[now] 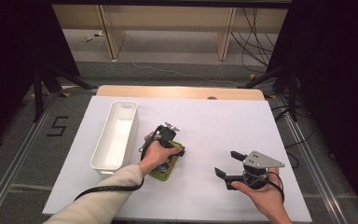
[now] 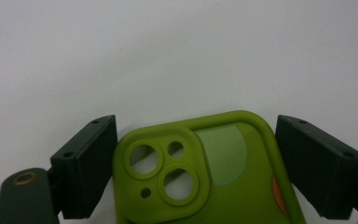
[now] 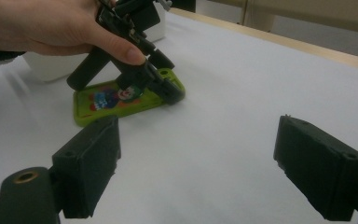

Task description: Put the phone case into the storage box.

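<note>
One green phone case lies flat on the white table sheet, just right of the single white bin and a little back from the sheet's near edge; its camera-hole end sits between the pads of the left gripper, which pinch it across its width, both pads touching its sides in the left gripper view; one orange patch shows at its right edge there; the right gripper view shows printed colours on its face. Two grippers are in hand; the right gripper is spread wide with nothing between the jaws, held well apart from the case. Bare sheet lies between the two grippers and stretches to the far edge; the bin stands empty.
</note>
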`<state>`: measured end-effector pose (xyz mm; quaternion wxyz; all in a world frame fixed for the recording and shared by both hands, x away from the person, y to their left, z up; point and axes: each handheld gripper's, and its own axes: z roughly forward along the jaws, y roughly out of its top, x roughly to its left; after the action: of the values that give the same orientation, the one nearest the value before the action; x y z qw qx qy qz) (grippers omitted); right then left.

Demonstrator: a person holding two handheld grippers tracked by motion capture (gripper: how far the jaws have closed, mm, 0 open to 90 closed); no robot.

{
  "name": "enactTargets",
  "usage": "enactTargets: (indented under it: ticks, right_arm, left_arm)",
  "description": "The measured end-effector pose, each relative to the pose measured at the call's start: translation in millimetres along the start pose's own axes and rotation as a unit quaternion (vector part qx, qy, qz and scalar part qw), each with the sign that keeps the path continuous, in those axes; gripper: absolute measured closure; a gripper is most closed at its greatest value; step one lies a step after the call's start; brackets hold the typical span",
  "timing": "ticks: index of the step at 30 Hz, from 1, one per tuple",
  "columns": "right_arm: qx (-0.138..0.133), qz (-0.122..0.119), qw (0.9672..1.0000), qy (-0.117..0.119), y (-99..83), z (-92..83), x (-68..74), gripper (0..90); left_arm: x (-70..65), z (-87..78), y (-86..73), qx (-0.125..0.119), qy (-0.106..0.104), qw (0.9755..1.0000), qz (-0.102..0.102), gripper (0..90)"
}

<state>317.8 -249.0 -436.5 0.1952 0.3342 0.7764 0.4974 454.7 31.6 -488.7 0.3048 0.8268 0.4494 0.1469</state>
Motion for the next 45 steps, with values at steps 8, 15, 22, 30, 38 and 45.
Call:
enactTargets:
  ticks: [8,15,22,30,38,45]
  right_arm:
    - [-0.001,0.001,1.0000,0.000,-0.1,0.0,-0.1,15.8]
    - [-0.001,0.000,1.0000,0.000,-0.1,-0.1,-0.2,15.9]
    - [-0.003,0.001,1.0000,0.000,-0.1,-0.1,-0.3,15.9]
    - [-0.003,0.001,1.0000,0.000,-0.1,0.0,-0.2,15.8]
    - [-0.003,0.001,1.0000,0.001,-0.1,-0.1,-0.1,15.9]
    - [-0.003,0.000,1.0000,0.001,0.0,-0.3,-0.1,15.9]
  left_arm:
    - [0.2,-0.3,-0.4,-0.004,-0.004,1.0000,0.001,15.3]
    - [-1.6,-3.6,1.3,-0.011,-0.007,0.9999,0.002,15.5]
    - [-2.5,-12.4,6.2,-0.031,-0.010,0.9995,0.000,15.6]
    - [-2.1,-25.2,12.8,-0.058,-0.011,0.9983,-0.001,15.8]
    - [0.7,-35.8,18.1,-0.083,-0.008,0.9965,-0.006,15.9]
    - [2.6,-46.5,23.2,-0.108,-0.006,0.9941,-0.009,16.0]
